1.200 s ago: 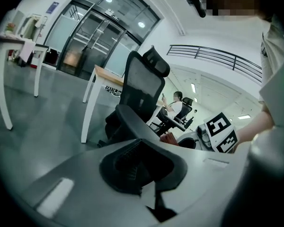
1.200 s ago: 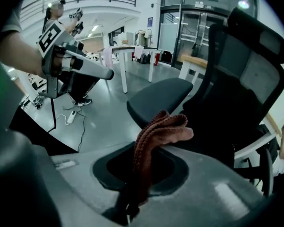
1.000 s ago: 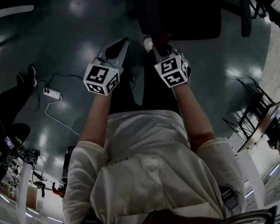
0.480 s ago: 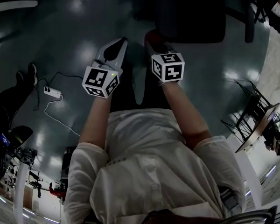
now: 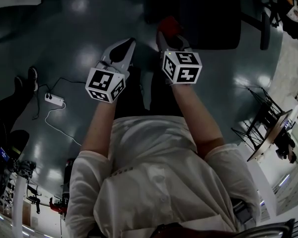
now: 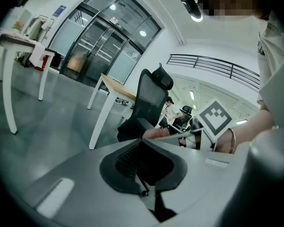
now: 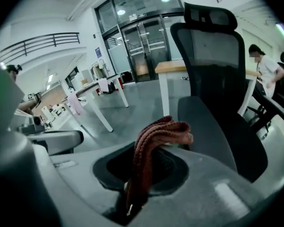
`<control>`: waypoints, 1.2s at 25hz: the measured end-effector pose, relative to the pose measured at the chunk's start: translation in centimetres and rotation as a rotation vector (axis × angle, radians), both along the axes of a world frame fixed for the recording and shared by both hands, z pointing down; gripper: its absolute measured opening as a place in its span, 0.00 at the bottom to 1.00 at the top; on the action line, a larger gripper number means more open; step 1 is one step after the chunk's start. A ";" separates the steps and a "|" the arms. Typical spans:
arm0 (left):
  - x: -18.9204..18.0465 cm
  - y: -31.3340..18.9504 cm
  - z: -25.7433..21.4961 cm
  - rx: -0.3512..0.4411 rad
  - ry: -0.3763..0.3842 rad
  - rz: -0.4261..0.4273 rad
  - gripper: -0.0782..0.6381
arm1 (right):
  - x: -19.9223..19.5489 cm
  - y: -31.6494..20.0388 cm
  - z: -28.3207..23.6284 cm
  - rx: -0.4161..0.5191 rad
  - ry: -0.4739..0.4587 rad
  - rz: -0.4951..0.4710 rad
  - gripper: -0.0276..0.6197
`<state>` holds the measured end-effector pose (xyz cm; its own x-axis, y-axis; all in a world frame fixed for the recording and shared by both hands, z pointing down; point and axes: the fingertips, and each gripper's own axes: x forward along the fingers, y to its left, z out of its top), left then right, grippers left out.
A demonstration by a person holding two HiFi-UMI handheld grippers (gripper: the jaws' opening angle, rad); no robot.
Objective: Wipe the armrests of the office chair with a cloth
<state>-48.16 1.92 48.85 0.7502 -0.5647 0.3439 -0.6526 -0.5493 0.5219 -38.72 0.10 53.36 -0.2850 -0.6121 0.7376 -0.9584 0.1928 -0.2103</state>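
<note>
Evidently soft and light, the cloth point(image 7: 154, 143) sits pinched in the right gripper point(image 5: 165, 37) facing the chair point(image 7: 213, 65); the left gripper point(image 6: 143, 141) has its jaws together, empty.

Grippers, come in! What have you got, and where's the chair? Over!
Left gripper shut, empty. Right gripper shut on reddish-brown knitted cloth. Black mesh office chair just ahead, armrests not yet touched. Nothing in the way. Over.

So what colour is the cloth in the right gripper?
The cloth is reddish brown with a ribbed knit. It shows best in the right gripper view.
</note>
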 end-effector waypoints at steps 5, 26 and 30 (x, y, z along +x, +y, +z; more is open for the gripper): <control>0.4 -0.7 -0.4 -0.015 0.007 -0.005 0.12 | 2.3 -4.2 -5.9 0.155 0.057 -0.063 0.12; 6.9 -5.6 2.0 -0.085 -0.036 -0.236 0.12 | 13.0 -21.1 1.2 0.072 0.214 -0.328 0.12; 6.4 -4.9 2.4 -0.106 -0.038 -0.278 0.12 | 10.1 -20.9 1.2 0.089 0.265 -0.460 0.12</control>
